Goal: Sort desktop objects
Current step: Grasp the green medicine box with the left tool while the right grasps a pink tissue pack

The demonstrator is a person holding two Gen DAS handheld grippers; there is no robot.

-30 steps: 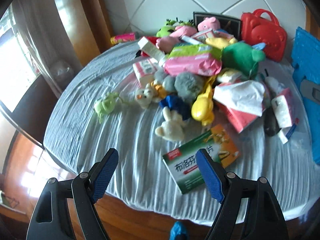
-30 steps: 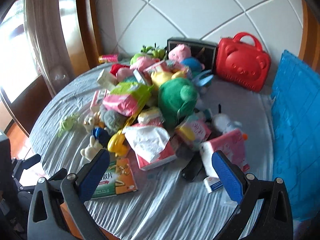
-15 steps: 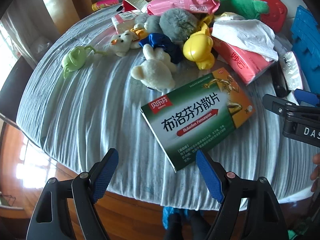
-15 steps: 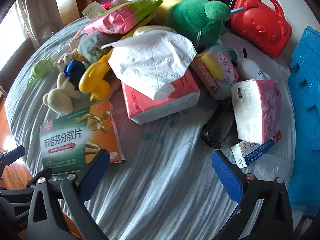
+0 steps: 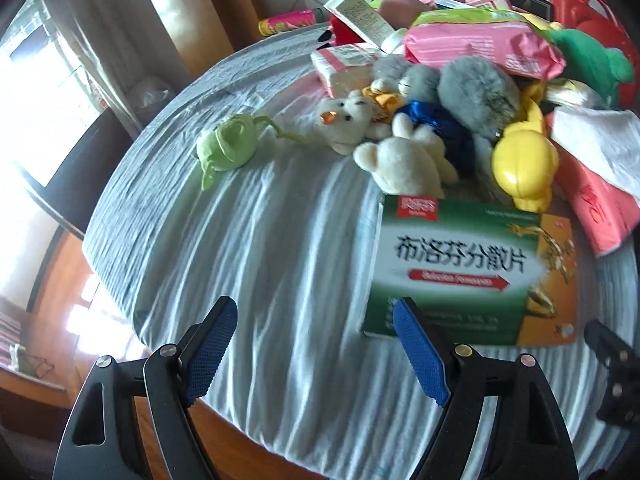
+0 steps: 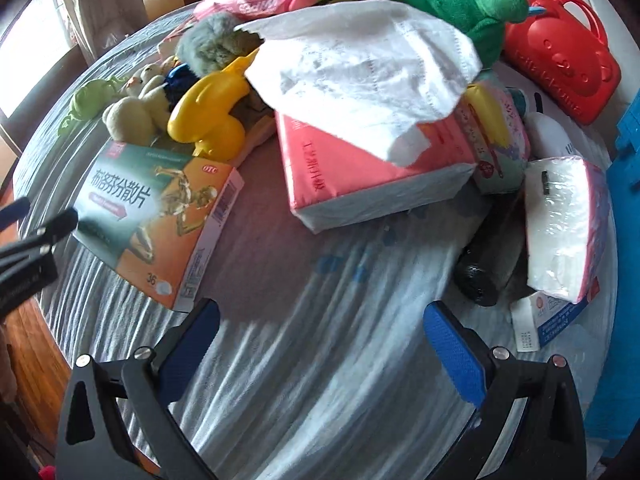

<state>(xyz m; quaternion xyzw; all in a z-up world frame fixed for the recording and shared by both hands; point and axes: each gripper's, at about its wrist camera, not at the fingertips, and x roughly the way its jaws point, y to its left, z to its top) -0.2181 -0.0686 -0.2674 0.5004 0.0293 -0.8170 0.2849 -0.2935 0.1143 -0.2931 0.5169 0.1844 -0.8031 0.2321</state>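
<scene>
Hovering low over the bench (image 5: 248, 248), I've got my left hand-held gripper (image 5: 316, 344) spread wide w/ nothing between the blue pads (image 5: 208, 344). Its right pad sits in front of the near edge of the green-and-orange medicine box (image 5: 472, 264); can't tell if it touches. Box lies flat on the striped grey cloth, near the bench edge.

My right hand-held gripper (image 6: 320, 340) is also spread, empty, over bare cloth btwn the medicine box (image 6: 160, 216) on its left and a black bottle (image 6: 480, 280) on its right.

Rest of the pile, from the left view: a pale green soft toy (image 5: 230, 146) lies apart from the heap. A small white plush (image 5: 346, 120) and a cream plush rabbit (image 5: 404, 162) sit at the heap's front; the rabbit is just behind the box's far edge. Yellow plastic toy (image 5: 522, 164) also just behind the box, next to a grey fluffy ball (image 5: 478, 92). Pink wipes pack (image 5: 480, 48) on top further back.

From the right view: pink tissue pack (image 6: 372, 172) w/ a white tissue (image 6: 360, 68) sticking up out of it, green plush (image 6: 456, 0) behind, red case (image 6: 560, 68) at the back right. A wrapped white tissue pack (image 6: 564, 224) leans against the black bottle, w/ a small blue-and-white box (image 6: 548, 320) beneath its near end.
</scene>
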